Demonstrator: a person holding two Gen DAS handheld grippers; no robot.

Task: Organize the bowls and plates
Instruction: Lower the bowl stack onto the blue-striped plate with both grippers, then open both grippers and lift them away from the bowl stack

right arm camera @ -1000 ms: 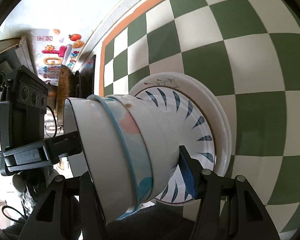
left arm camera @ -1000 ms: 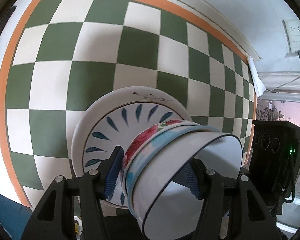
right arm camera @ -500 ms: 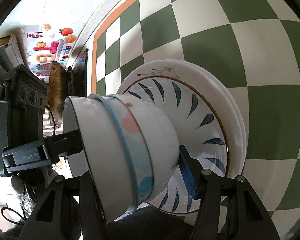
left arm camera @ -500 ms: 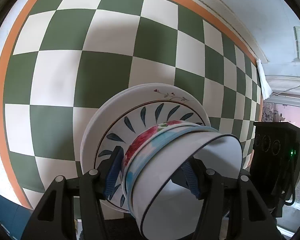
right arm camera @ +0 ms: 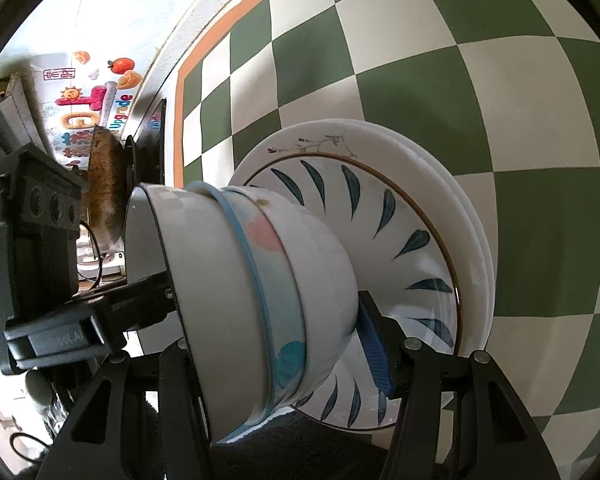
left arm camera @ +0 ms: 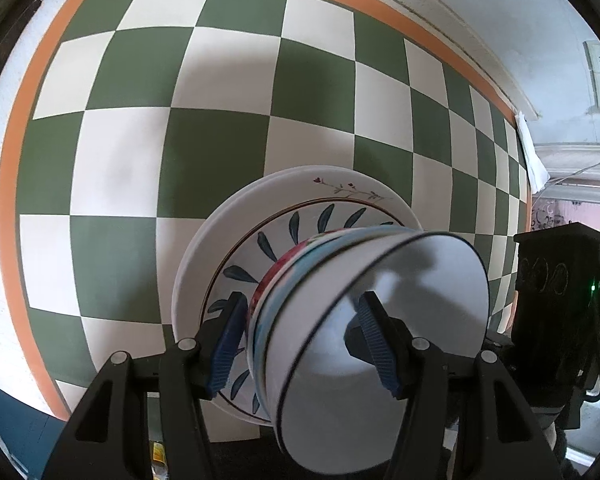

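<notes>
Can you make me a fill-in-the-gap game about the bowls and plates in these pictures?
1. The bowls sit nested on a plate painted with blue ____.
2. The tablecloth has white and ____ squares.
3. The tablecloth's border is ____.
4. The left hand-held gripper is shut on the ____.

Missing words: leaves; green; orange; bowls

obstacle: stacked bowls (left arm camera: 364, 320) on plates (left arm camera: 260, 216); free: checkered tablecloth (left arm camera: 140, 120) around
</notes>
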